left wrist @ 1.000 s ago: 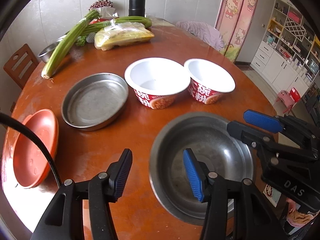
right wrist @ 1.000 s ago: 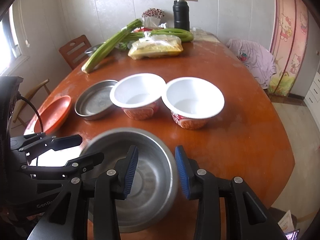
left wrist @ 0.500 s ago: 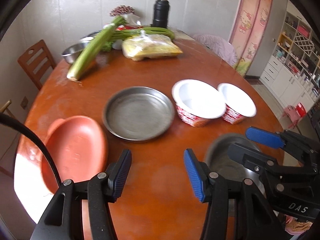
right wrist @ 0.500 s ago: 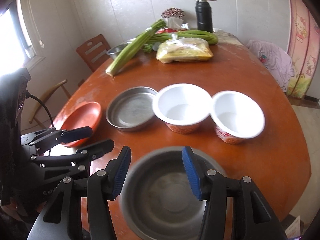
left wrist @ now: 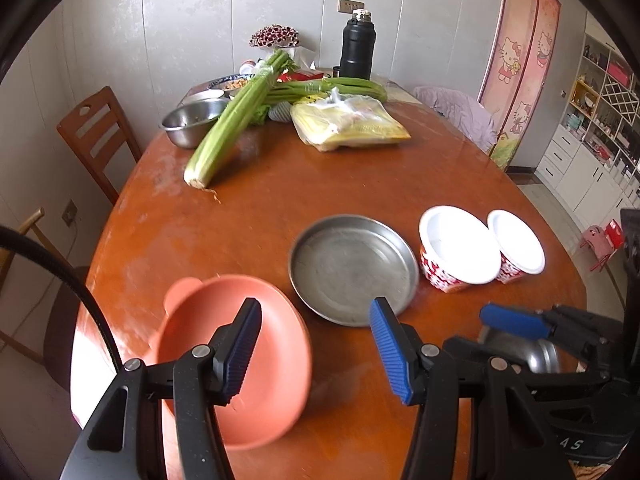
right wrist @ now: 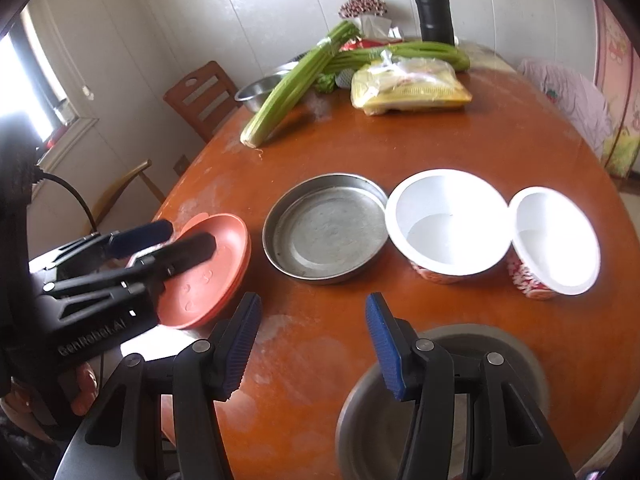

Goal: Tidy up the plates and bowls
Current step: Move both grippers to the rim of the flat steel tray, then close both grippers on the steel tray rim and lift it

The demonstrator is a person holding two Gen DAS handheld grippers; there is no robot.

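Presently, the left gripper [left wrist: 316,354] hangs over the near left part of the tabletop [left wrist: 248,220], its blue-padded fingers [left wrist: 390,350] apart with nothing between them; the orange plate [left wrist: 256,384] lies directly beneath, untouched. The right gripper [right wrist: 312,346] hangs over bare tabletop just left of the steel bowl [right wrist: 516,354], which sits at the near edge partly behind its right finger. Its jaws have just been opening, the fingers [right wrist: 384,346] stand apart, and they enclose nothing.

One row back, from left to right: the orange plate at the left edge, the steel pan [right wrist: 326,226] just beside it, then two white paper bowls [right wrist: 448,224] with red printed sides. The pan's rim appears to meet the first paper bowl; the second paper bowl [right wrist: 554,240] touches the first.

Farther back, well apart from that row, a celery bunch [left wrist: 236,124] lies with its cut end toward the camera, leaning on a small steel bowl [left wrist: 192,120]. A clear bag of yellow food [left wrist: 348,124] lies to its right. At the far edge stands a black flask [left wrist: 357,50], upright. A wooden chair [left wrist: 98,136] stands at the left of the tabletop.
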